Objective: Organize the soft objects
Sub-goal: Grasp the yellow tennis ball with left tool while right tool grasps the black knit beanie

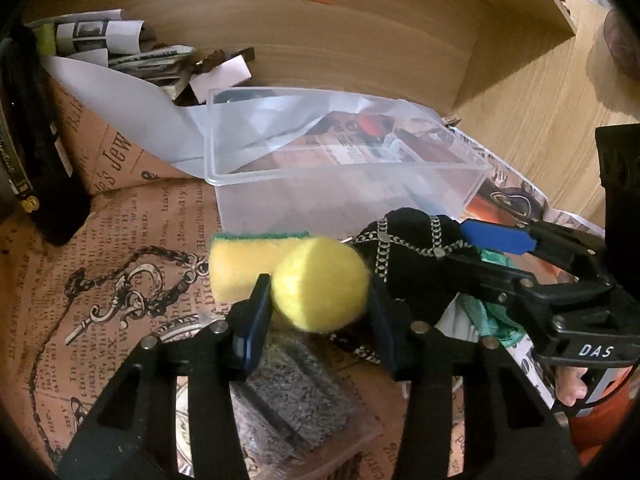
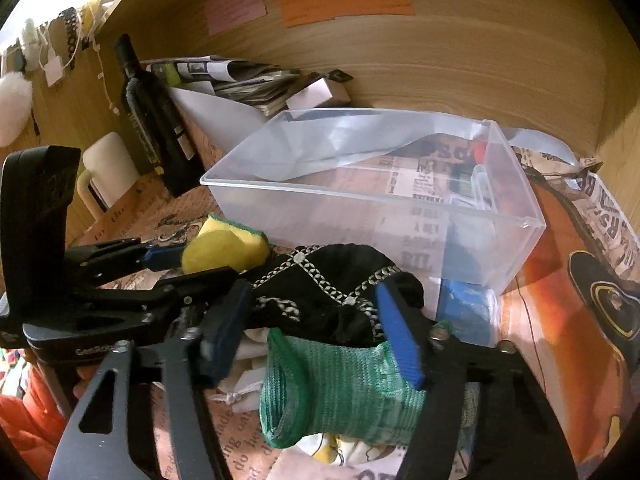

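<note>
My left gripper [image 1: 320, 308] is shut on a yellow fuzzy ball [image 1: 320, 284], held just above the table. Behind it lies a yellow sponge with a green top [image 1: 240, 260]. A black pouch with silver chain pattern [image 1: 404, 256] lies to the right. My right gripper [image 2: 316, 328] is open, its jaws on either side of the black pouch [image 2: 320, 284], above a green knit glove [image 2: 340, 392]. The ball [image 2: 208, 254] and sponge [image 2: 236, 236] also show in the right wrist view. An empty clear plastic box [image 1: 340, 176] [image 2: 380, 200] stands behind them.
A newspaper-print cover [image 1: 120, 280] lies on the table. A dark bottle [image 2: 148, 112], a white mug [image 2: 108, 168] and rolled papers [image 2: 240, 80] stand at the back left. A wooden wall [image 2: 440, 60] backs the table. A grey scouring pad in a wrapper [image 1: 296, 400] lies under my left gripper.
</note>
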`<state>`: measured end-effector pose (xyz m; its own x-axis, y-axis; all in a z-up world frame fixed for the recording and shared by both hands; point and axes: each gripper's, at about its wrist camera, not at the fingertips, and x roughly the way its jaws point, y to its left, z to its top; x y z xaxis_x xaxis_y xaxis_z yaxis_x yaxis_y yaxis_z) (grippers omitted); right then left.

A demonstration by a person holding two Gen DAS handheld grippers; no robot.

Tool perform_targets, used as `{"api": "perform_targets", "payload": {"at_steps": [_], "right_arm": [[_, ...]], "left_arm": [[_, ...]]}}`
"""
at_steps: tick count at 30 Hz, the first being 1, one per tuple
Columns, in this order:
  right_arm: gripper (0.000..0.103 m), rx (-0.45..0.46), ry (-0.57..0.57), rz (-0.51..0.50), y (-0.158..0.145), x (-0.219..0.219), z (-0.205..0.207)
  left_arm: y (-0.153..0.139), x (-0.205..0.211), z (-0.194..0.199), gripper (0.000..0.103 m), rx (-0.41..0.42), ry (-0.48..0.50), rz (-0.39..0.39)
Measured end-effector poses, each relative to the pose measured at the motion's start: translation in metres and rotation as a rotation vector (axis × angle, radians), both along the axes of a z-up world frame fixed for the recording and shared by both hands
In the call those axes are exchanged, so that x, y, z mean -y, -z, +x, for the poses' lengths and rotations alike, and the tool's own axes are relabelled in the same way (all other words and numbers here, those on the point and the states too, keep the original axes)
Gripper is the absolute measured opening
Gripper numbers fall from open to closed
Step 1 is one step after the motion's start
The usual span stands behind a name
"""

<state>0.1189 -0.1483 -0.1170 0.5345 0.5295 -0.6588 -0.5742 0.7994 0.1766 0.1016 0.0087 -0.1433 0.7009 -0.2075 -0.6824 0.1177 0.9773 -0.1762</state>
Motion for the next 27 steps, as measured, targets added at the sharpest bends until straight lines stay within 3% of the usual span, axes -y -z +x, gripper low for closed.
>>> {"api": "perform_targets", "payload": {"at_steps": [1, 2, 3, 7, 10, 13, 15, 17, 21, 25, 27], "right_arm": [[0.052, 0.003, -0.002, 0.0, -0.001, 0.0, 0.0], [0.034, -0.001, -0.014, 0.01, -0.002, -0.001, -0.001], [0.024, -0.016, -0.028, 0.022, -0.002, -0.001, 0.0], [0.021, 0.022, -0.031, 0.013, -0.006, -0.008, -0.005], [0.021, 0.045, -0.037, -0.005, -0.009, -0.011, -0.008], [0.028, 0.036, -0.02, 0.009, -0.017, -0.004, -0.002], [0.055, 0.015, 0.007, 0.025, -0.021, 0.006, 0.004], [0.061, 0.023, 0.051, 0.044, -0.024, 0.017, 0.01], [0.061, -0.034, 0.094, 0.02, -0.014, 0.028, 0.028], [0.06, -0.151, 0.086, -0.02, 0.016, 0.027, 0.048], [0.048, -0.199, 0.078, -0.008, 0.028, 0.027, 0.052]], "left_arm": [[-0.001, 0.001, -0.001, 0.046, 0.005, 0.001, -0.002], [-0.001, 0.001, -0.003, 0.046, 0.01, 0.001, -0.004], [-0.003, 0.0, -0.004, 0.046, 0.016, -0.001, -0.003], [-0.008, 0.0, -0.01, 0.045, 0.037, -0.006, -0.004], [-0.014, -0.002, -0.014, 0.045, 0.053, -0.015, -0.003], [-0.02, -0.006, -0.019, 0.046, 0.072, -0.026, -0.004], [-0.024, -0.007, -0.022, 0.045, 0.093, -0.039, 0.012], [-0.028, -0.007, -0.026, 0.045, 0.109, -0.045, 0.021], [-0.03, -0.009, -0.027, 0.046, 0.118, -0.044, 0.013], [-0.029, -0.01, -0.027, 0.046, 0.115, -0.046, 0.015], [-0.028, -0.01, -0.026, 0.046, 0.111, -0.048, 0.019]]}}
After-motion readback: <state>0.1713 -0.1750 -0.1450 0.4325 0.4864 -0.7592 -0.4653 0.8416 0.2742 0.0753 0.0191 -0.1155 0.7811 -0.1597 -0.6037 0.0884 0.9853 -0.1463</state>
